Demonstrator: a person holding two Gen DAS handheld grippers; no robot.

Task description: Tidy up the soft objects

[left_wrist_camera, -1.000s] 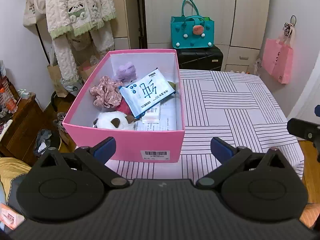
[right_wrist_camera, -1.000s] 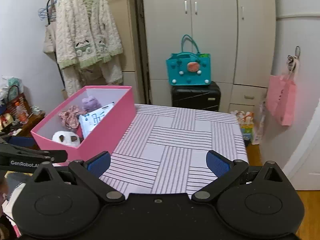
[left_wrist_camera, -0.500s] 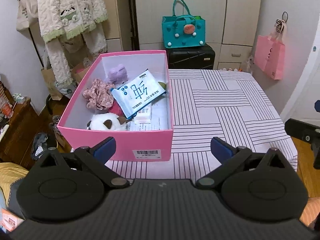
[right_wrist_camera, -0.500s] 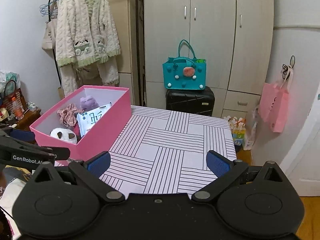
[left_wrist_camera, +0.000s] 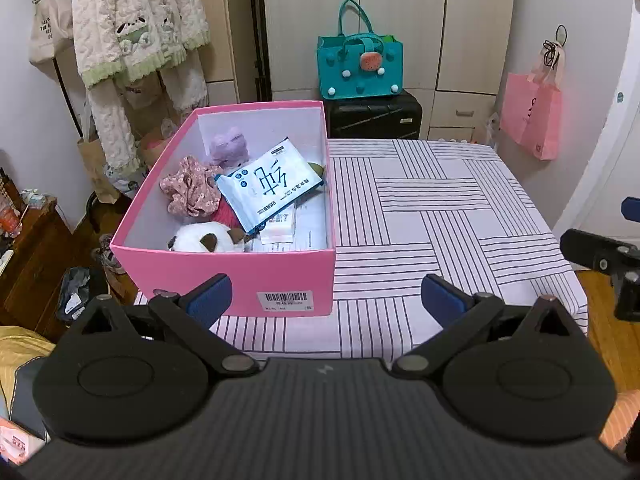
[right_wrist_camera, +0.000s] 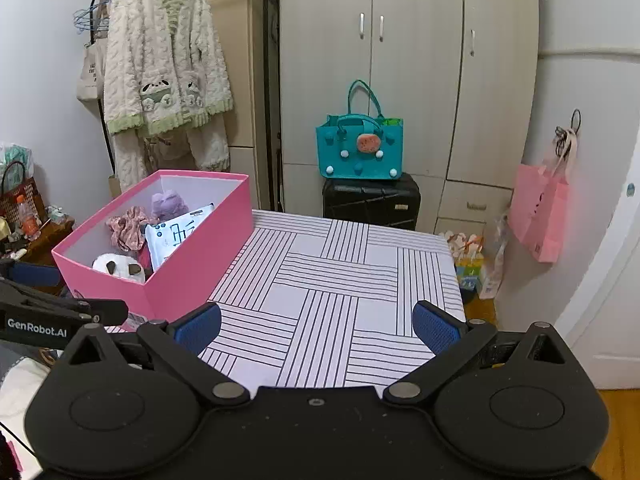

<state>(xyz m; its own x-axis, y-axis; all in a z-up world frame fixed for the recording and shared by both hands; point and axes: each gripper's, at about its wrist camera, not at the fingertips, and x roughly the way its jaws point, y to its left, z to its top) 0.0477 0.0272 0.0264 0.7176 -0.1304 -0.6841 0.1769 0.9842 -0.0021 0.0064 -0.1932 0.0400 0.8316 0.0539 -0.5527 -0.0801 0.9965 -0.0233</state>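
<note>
Fingers: both grippers spread wide with nothing between the blue pads; left gripper (left_wrist_camera: 326,294) hangs over the near table edge in front of the box, right gripper (right_wrist_camera: 316,326) over the near striped cloth, right of the box.
Wardrobe (right_wrist_camera: 408,80): beige doors, behind the table.
Table (left_wrist_camera: 440,208): covered in a white cloth with black stripe blocks; bare to the right of the box.
Box (left_wrist_camera: 240,276): pink, open-topped, on the table's left side, barcode label on its near wall.
Suitcase (left_wrist_camera: 374,114): black, behind the table, a teal bag (left_wrist_camera: 360,66) on top.
Pack (left_wrist_camera: 270,182): white and blue, tilted, lying on top of the other things in the box.
Scrunchie (left_wrist_camera: 190,192): pink floral, by the left wall, touching the pack.
Panda (left_wrist_camera: 206,238): white plush with brown patches, in the near left corner.
Purple plush (left_wrist_camera: 229,148): at the far end of the box.
</note>
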